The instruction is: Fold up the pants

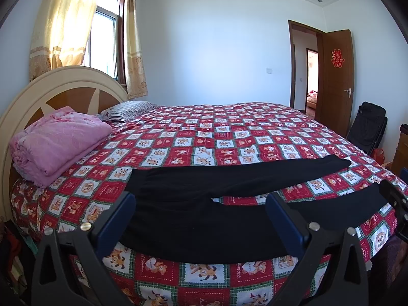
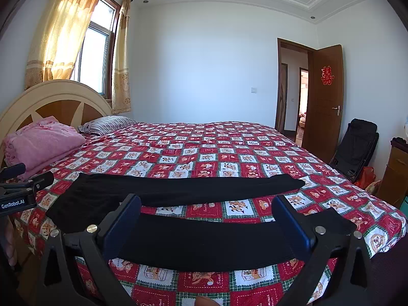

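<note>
The pants (image 1: 229, 204) lay flat and unfolded on the bed (image 1: 229, 137), legs apart; both hand-held grippers, left (image 1: 201, 214) and right (image 2: 206, 216), were released, so all folding remained.

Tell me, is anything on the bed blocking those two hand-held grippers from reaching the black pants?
Nothing visible does. The black fabric pants lie spread flat on the red checkered bedspread, right ahead of the open left hand-held gripper and right hand-held gripper. The folded pink blanket sits off by the headboard.

black pants (image 1: 204, 204) flat, unfolded on bed near edge, legs spread apart, waist toward headboard.
</note>
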`<control>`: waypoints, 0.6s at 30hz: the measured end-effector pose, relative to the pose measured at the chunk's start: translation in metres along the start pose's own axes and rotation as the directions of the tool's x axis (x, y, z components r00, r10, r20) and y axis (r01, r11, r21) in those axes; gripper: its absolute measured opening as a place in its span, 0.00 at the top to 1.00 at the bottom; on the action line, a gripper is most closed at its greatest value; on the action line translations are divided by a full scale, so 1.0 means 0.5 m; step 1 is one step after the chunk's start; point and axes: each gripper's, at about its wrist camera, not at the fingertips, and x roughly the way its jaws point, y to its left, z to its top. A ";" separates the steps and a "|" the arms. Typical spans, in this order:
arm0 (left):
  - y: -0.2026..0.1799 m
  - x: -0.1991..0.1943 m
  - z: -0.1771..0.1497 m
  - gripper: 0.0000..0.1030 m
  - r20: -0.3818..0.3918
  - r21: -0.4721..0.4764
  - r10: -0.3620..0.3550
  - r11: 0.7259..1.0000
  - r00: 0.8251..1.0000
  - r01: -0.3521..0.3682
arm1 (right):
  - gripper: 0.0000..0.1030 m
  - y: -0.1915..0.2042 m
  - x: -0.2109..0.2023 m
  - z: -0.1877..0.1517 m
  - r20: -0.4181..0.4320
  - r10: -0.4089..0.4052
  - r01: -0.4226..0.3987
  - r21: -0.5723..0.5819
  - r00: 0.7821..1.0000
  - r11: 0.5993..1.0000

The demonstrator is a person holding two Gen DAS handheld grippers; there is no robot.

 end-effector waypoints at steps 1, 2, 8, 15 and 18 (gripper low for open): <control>0.000 0.000 -0.001 0.00 0.000 0.000 0.000 1.000 1.000 0.000 | 0.01 0.000 0.001 0.000 -0.001 0.001 -0.001 -0.001 1.000 1.000; -0.001 0.000 -0.001 0.00 0.000 0.000 0.000 1.000 1.000 0.000 | 0.01 0.001 0.000 -0.001 0.000 0.000 0.000 0.000 1.000 1.000; 0.000 0.001 -0.001 0.00 0.000 -0.001 0.000 1.000 1.000 0.000 | 0.01 0.003 -0.003 -0.001 0.000 0.000 0.000 0.000 1.000 1.000; 0.000 0.001 -0.002 0.00 -0.002 -0.001 -0.001 1.000 1.000 0.001 | 0.01 0.003 -0.001 -0.003 0.001 0.000 0.000 0.000 1.000 1.000; 0.000 0.001 -0.002 0.00 -0.002 -0.002 0.000 1.000 1.000 0.000 | 0.01 0.003 -0.001 -0.003 0.000 0.000 0.000 0.000 1.000 1.000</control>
